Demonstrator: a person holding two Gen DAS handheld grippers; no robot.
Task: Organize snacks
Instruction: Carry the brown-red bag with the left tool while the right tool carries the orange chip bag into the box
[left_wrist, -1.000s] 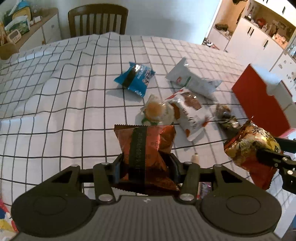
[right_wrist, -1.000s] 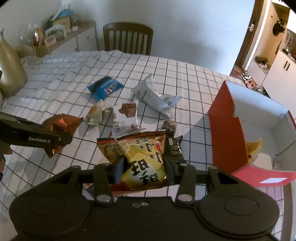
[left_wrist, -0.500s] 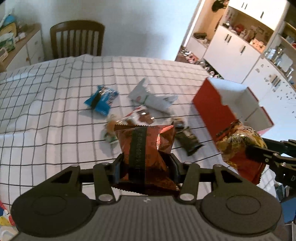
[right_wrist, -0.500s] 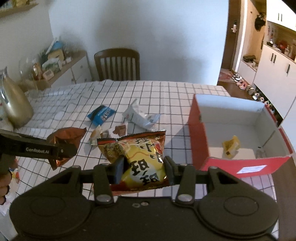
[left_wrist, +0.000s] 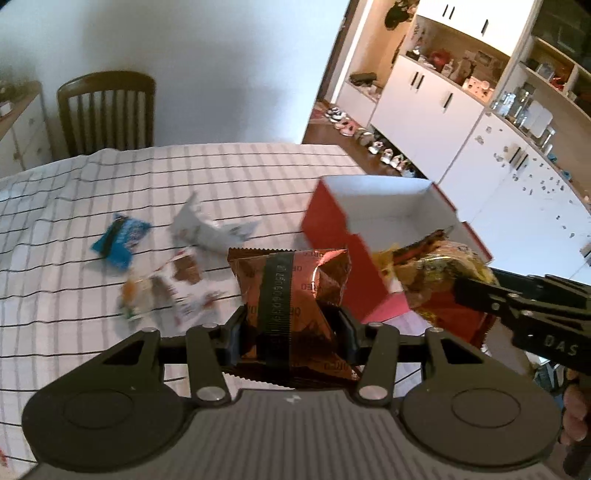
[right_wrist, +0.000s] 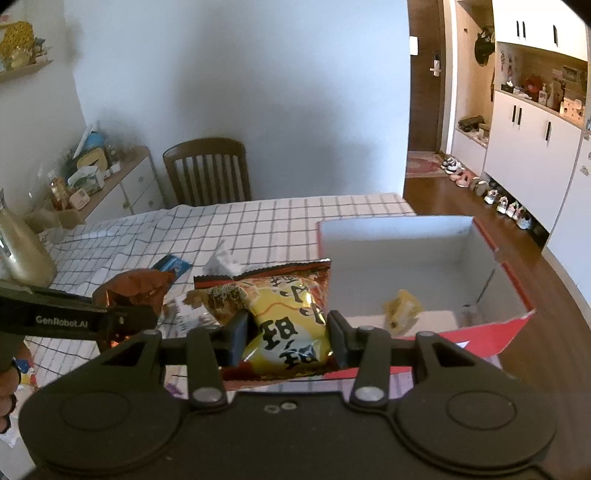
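My left tool (left_wrist: 291, 332) pinches a brown cookie packet (left_wrist: 291, 291) and my right tool (right_wrist: 286, 338) clamps a yellow chip bag (right_wrist: 284, 325), both held above the surface (left_wrist: 92, 332) near the red box (right_wrist: 517, 280). To do this well, I should carry each snack fully over the box's open top before letting go, one at a time so they don't collide, and release low beside the small yellow packet (right_wrist: 402, 308) inside.
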